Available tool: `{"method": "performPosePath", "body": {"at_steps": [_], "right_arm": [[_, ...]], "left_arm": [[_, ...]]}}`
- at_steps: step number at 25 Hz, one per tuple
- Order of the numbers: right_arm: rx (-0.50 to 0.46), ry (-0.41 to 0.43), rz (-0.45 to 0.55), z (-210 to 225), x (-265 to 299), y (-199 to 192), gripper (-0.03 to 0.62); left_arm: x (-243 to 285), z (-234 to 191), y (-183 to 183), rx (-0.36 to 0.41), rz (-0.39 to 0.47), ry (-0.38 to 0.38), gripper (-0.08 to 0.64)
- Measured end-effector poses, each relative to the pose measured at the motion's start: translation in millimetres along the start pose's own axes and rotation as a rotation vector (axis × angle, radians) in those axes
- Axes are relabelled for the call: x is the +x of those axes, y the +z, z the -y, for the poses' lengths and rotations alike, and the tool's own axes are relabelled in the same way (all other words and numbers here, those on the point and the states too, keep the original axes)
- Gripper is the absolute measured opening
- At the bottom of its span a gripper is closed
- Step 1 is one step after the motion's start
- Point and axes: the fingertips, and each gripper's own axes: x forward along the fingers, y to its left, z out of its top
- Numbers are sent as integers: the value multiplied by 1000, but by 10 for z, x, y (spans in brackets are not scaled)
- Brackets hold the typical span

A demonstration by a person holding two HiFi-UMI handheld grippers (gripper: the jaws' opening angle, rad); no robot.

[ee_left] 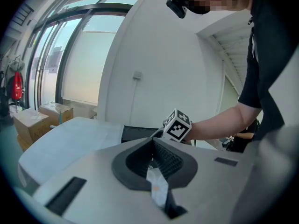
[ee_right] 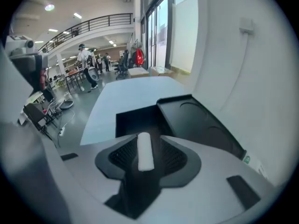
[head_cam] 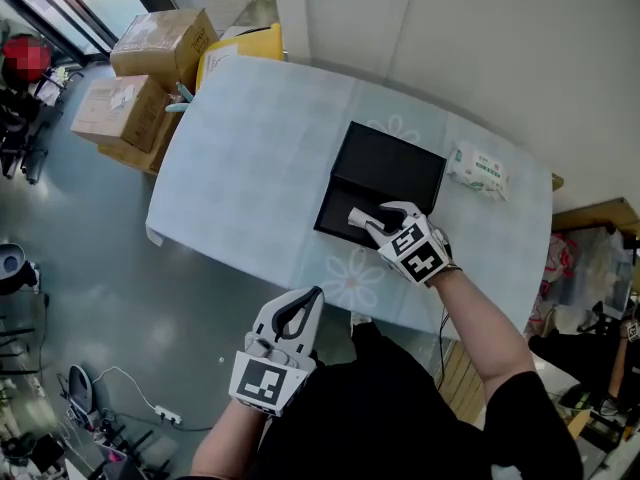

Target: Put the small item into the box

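A black box (head_cam: 392, 164) lies open in the middle of the table, its lid folded back toward the wall. My right gripper (head_cam: 378, 219) hovers over the box's near half (ee_right: 134, 120). A small white cylinder (ee_right: 145, 151) lies lengthwise between its jaws, and a thin dark gap shows on the cylinder's right side. In the head view the cylinder (head_cam: 358, 216) juts out past the fingertips above the box. My left gripper (head_cam: 309, 301) is shut and hangs off the table's near edge, close to the person's body. A thin white strip (ee_left: 157, 186) shows at its seam.
The table wears a pale blue cloth (head_cam: 250, 168). A tissue packet (head_cam: 479, 168) lies right of the box. Cardboard boxes (head_cam: 150, 58) and a yellow bin (head_cam: 243, 46) stand on the floor beyond the far left corner. People stand in the distant hall (ee_right: 88, 64).
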Motion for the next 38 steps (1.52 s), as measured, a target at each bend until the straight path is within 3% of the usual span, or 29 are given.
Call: {"method": "performPosePath", "body": {"at_steps": [2, 7, 12, 16, 27, 38], "right_arm": [[57, -40, 84, -7, -227, 152, 149], [195, -156, 293, -87, -860, 431, 11], [308, -211, 486, -353, -1510, 634, 9], [335, -261, 573, -644, -1917, 712, 9], [358, -361, 662, -1444, -2379, 751, 9], [402, -368, 648, -2071, -2305, 654, 9]], "left_arm": [[-22, 10, 68, 25, 1, -23, 8], [-84, 144, 206, 58, 29, -121, 6], [-175, 267, 362, 92, 58, -198, 6], [-279, 291, 461, 133, 80, -223, 8], [-595, 362, 402, 170, 135, -336, 6], [-923, 387, 105, 173, 105, -402, 6]]}}
